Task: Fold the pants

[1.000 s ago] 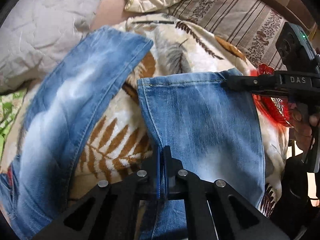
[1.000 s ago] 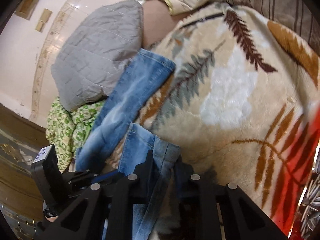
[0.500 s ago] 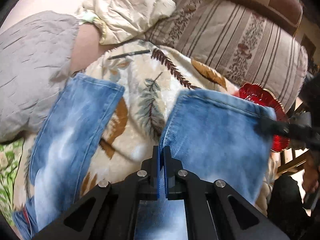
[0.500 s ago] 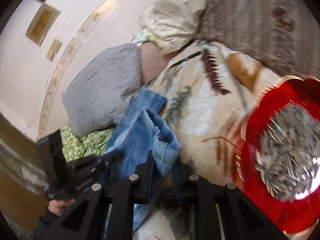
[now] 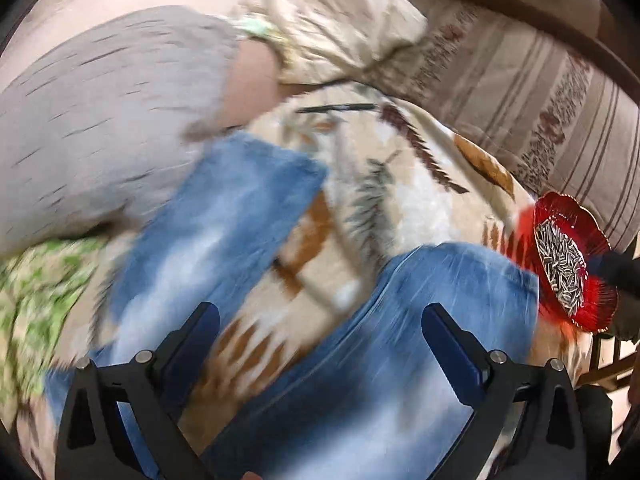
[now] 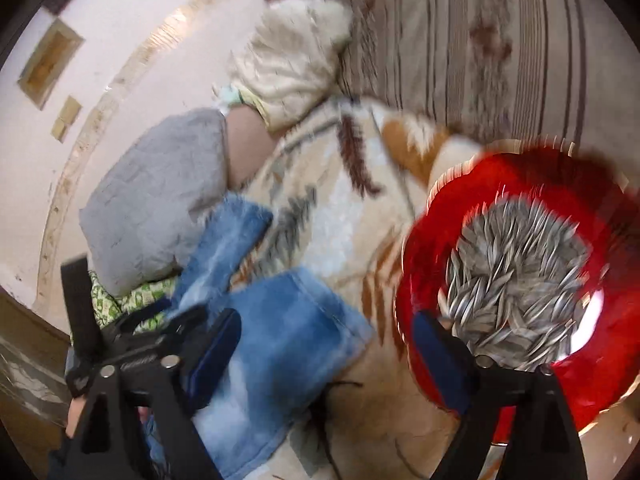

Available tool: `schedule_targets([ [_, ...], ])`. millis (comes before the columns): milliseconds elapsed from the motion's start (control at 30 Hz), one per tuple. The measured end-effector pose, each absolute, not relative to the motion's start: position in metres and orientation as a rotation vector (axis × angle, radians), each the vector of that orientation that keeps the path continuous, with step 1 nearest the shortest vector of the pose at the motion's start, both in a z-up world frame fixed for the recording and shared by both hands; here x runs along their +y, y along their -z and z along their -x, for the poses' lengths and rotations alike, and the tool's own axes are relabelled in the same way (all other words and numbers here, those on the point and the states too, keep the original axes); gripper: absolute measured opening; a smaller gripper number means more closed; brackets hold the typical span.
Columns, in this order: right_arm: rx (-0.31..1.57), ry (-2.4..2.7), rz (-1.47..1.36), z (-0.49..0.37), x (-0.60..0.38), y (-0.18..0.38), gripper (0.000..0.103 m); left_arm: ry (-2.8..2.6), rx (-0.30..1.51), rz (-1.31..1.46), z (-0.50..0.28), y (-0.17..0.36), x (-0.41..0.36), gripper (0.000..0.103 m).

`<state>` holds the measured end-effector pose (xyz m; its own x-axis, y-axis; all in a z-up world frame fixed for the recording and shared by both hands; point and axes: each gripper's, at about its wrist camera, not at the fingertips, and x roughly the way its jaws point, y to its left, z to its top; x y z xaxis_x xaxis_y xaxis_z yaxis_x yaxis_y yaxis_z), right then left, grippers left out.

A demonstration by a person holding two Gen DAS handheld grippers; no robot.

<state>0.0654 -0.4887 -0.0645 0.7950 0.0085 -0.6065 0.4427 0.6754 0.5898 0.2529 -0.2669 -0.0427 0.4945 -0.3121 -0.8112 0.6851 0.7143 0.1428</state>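
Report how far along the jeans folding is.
Done: one leg end of the jeans lies doubled back on the leaf-print blanket. In hand: nothing; left claw and right claw are opening, empty. Left: the other leg lies unfolded.

A leaf-patterned blanket (image 5: 404, 216) carries the jeans (image 5: 224, 232), legs toward twelve o'clock, a red dish of seeds (image 6: 520, 280) at three, a grey pillow (image 5: 100, 128) at ten.

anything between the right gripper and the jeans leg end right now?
Nothing visible. The right gripper has its jaws opening, nothing between them, and the near leg of the jeans lies flat on the leaf-print blanket directly ahead. The red dish of seeds sits close on the right, beside the leg, not in the path.
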Motion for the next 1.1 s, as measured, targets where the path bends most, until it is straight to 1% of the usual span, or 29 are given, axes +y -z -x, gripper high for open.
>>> schedule_targets([
  [167,0.581,0.164,-0.707,-0.073,-0.465,0.024,0.095,0.549,0.834,-0.416,-0.208,0.018,-0.180,0.101],
  [300,0.588,0.025,-0.601,-0.100,-0.425,-0.009,0.095,0.461,0.800,-0.331,-0.161,0.006,-0.091,0.103],
  [500,0.647,-0.204,-0.424,-0.157,-0.329,-0.039,0.097,0.315,0.810,-0.123,-0.119,0.024,0.023,0.103],
  [567,0.683,-0.268,-0.388,-0.180,-0.298,-0.042,0.102,0.284,0.805,-0.014,-0.108,0.035,0.060,0.103],
  [633,0.736,-0.361,-0.357,-0.204,-0.264,-0.043,0.103,0.279,0.782,0.066,-0.096,0.045,0.086,0.103],
  [700,0.803,-0.426,-0.328,-0.228,-0.234,-0.041,0.103,0.281,0.775,0.099,-0.090,0.055,0.099,0.103],
  [900,0.941,-0.460,-0.140,-0.294,-0.152,-0.030,0.103,0.214,0.698,0.054,-0.081,0.086,0.120,0.103],
  [1100,1.025,-0.460,-0.012,-0.338,-0.089,-0.011,0.103,0.227,0.750,0.127,-0.100,0.107,0.141,0.103],
])
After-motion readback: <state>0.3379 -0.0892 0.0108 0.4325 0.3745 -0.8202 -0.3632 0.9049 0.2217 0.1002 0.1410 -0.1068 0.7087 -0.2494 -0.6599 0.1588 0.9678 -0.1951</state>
